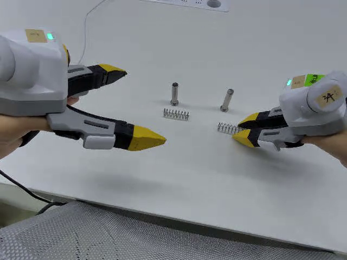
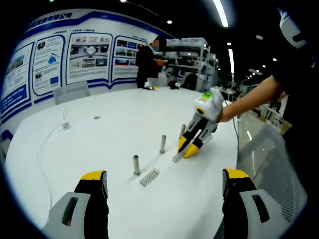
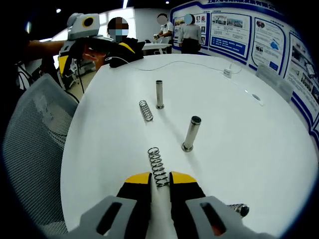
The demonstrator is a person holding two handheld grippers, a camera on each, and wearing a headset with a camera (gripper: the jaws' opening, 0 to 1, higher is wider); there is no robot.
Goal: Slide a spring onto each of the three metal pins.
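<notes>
Right gripper (image 3: 160, 178): fingers pinching spring (image 3: 155, 158) end, 3 o'clock on surface (image 1: 179, 179). Left gripper (image 1: 143, 106): fingers gaping wide, hovering at 9 o'clock.

We see a white table (image 1: 190, 179) carrying two metal pins, both standing on end and well apart. One pin (image 1: 174, 93) has a spring (image 1: 176, 114) lying flat just in front of it; the other pin (image 1: 226, 101) has a second spring (image 1: 227, 128) near its base. A thin white cable (image 1: 85, 32) (its far end out of frame) trails across the far side.
</notes>
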